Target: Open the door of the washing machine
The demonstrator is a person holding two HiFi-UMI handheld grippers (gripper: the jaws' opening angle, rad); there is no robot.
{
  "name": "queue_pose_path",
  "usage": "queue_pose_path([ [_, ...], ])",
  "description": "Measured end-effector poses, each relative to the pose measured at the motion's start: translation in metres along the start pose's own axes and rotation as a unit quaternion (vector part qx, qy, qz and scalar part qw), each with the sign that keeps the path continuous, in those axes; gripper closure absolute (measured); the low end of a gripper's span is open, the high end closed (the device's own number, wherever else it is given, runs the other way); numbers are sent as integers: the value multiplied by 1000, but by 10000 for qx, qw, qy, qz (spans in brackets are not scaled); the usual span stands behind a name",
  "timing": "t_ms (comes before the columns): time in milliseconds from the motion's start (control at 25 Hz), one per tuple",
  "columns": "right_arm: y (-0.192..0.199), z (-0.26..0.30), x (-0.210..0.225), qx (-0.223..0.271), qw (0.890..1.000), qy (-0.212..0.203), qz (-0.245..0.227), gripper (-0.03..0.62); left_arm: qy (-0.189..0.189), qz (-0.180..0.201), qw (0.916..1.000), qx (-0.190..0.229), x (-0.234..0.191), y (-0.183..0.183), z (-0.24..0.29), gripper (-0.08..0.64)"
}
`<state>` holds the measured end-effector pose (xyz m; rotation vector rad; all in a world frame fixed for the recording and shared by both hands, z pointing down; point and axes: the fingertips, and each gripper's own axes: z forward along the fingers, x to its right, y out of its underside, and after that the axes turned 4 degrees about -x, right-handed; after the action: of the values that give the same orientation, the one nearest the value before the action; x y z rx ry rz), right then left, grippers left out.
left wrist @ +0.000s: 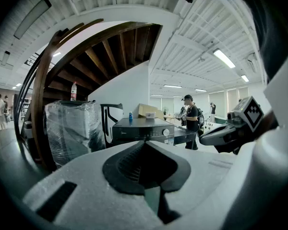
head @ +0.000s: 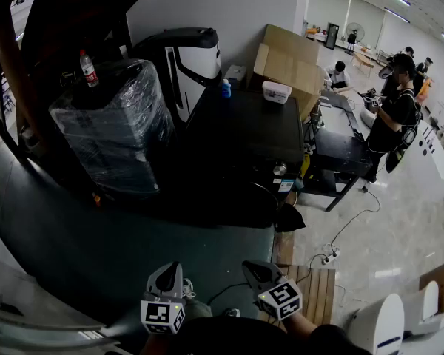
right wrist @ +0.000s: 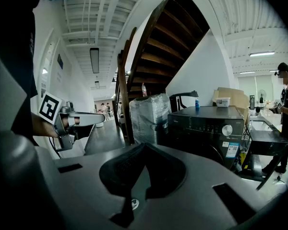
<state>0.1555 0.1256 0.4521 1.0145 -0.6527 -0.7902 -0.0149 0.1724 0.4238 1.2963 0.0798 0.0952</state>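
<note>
The black front-loading washing machine [head: 244,132] stands a few steps ahead of me, its door shut. In the right gripper view, the machine [right wrist: 206,126] shows its control knob and the dark round door [right wrist: 220,153] below it. It looks small and far off in the left gripper view, where the washing machine [left wrist: 143,130] sits behind the jaws. Both grippers are held low and close to my body: my left gripper [head: 168,268] and my right gripper [head: 251,267] are shut with nothing in them. Neither is near the machine.
A plastic-wrapped appliance [head: 115,128] with a bottle [head: 89,69] on top stands left of the washer. Cardboard boxes [head: 288,61] and a white-and-black unit [head: 185,58] sit behind. A person [head: 394,109] stands at right. A power strip [head: 329,257] and a wooden pallet [head: 314,291] lie on the floor.
</note>
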Motion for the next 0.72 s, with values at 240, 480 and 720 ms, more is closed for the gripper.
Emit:
queue_pose_path([
  [240, -5, -1, 5, 113, 9998, -32, 153, 589, 63, 12, 10000, -20, 5, -1, 6, 543],
  [480, -13, 8, 17, 275, 9991, 135, 310, 526, 374, 218, 9991, -34, 2, -4, 28, 540],
  [720, -20, 39, 28, 232, 9978, 471, 414, 456, 811, 261, 9963, -117, -16, -7, 61, 498],
])
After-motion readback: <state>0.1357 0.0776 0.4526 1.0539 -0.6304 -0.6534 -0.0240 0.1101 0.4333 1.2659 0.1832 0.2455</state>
